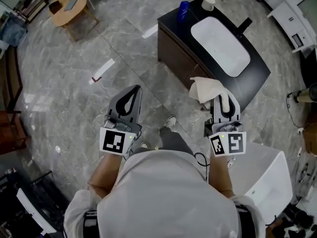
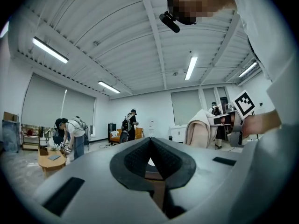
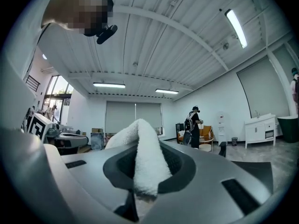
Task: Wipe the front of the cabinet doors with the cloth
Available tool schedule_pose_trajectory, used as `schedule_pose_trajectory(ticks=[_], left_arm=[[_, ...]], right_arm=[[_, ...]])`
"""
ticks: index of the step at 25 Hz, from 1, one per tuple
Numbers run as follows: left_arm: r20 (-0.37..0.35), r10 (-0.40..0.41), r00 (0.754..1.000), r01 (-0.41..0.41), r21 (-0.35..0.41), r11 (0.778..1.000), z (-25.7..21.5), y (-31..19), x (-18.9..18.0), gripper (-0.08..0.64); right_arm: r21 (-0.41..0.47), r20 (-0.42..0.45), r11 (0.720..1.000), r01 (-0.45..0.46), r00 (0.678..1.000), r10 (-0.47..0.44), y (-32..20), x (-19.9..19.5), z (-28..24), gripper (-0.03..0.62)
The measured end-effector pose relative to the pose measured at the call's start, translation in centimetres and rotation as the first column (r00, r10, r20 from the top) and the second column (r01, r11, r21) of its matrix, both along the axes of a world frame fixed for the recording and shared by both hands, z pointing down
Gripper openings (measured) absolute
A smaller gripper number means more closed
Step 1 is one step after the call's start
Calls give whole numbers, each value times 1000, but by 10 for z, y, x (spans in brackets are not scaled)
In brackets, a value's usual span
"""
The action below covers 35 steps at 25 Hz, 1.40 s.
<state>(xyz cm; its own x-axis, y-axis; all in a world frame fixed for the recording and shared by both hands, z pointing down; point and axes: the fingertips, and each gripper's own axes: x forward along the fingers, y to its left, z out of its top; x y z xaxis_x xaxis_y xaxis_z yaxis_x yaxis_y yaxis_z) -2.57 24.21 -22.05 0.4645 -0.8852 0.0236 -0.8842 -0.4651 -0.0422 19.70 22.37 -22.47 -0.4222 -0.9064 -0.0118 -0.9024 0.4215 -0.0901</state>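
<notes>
A dark cabinet with brown front doors and a white sink basin on top stands ahead of me on the grey floor. My right gripper is shut on a white cloth, which droops over its tips near the cabinet's near corner. In the right gripper view the cloth is folded between the jaws. My left gripper is held over the floor to the left of the cabinet, shut and empty, its pads meeting at the tips.
A blue bottle and a white cup stand on the cabinet's far end. A white unit sits at my right. A round wooden table is far left. People stand in the room behind.
</notes>
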Motion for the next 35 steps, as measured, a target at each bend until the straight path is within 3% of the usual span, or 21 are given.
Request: schedule_pose_trajectory(ticks=[5,10,23,30,35], left_arm=[[23,-15,1000,14,40,999,-10,-67,33,17],[20,-31,999,30,48,998,-18,-101,54,17],[29,33,999,-34,24,999,1,-186,32,17],[24,36,999,-34,-74,997,103,-235,-6,17],[96,91,991,-85,-72,994,204,-270,-15,17]], right_arm=[[10,15,997,83,996,-83,-74,6,9,71],[-1,2,992,124,992,-124,-113,5,21,71],[-50,-23,997,63,998,-65,-171,-21,41,71],[-83,-56,996,17,998,-22,-210,-62,117,71],[-77,-23,997,3,1000,-5,-250,-81,205,71]])
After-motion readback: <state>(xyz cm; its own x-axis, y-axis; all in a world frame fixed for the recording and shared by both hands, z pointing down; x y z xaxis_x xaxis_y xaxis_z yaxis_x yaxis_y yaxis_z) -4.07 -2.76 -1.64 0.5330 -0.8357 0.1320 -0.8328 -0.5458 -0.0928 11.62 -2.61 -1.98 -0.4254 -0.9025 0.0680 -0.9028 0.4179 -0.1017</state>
